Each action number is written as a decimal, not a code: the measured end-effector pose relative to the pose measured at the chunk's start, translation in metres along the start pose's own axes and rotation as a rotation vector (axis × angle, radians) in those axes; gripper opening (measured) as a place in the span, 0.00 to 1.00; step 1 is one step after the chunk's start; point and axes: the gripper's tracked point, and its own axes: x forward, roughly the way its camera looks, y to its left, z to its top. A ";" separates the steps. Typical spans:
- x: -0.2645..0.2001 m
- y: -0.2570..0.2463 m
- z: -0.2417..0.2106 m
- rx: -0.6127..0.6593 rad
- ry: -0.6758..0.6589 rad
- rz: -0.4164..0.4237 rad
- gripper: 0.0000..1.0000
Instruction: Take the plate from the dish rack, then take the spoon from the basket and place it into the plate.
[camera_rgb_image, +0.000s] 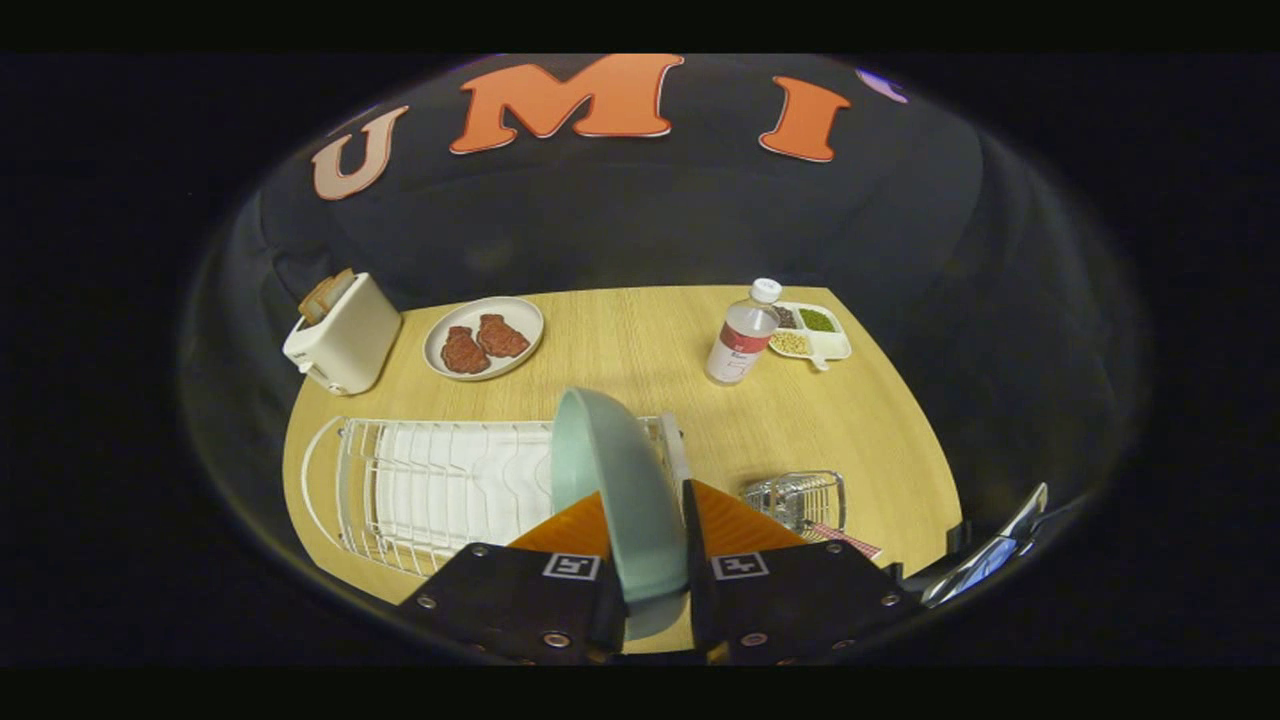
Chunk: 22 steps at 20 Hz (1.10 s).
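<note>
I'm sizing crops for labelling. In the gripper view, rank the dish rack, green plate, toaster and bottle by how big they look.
1. Dish rack.
2. Green plate, gripped between the fingers; being nearest the camera inflates it.
3. Toaster.
4. Bottle.

Bare tabletop (640, 340) between meat plate (484, 337) and bottle (741, 335); dish rack (430, 490) left, basket (800, 498) right.

Light falls brightly on the wooden table (640, 340), with the booth around it dim. The bottle (741, 335) casts a short, soft shadow. Fisheye bending curves the table's edges, and the rim blurs.
</note>
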 end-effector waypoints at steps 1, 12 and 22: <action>-0.004 -0.003 -0.001 0.005 0.001 0.004 0.26; -0.042 -0.042 -0.059 0.118 0.045 0.129 0.26; -0.061 -0.072 -0.131 0.189 0.064 0.328 0.26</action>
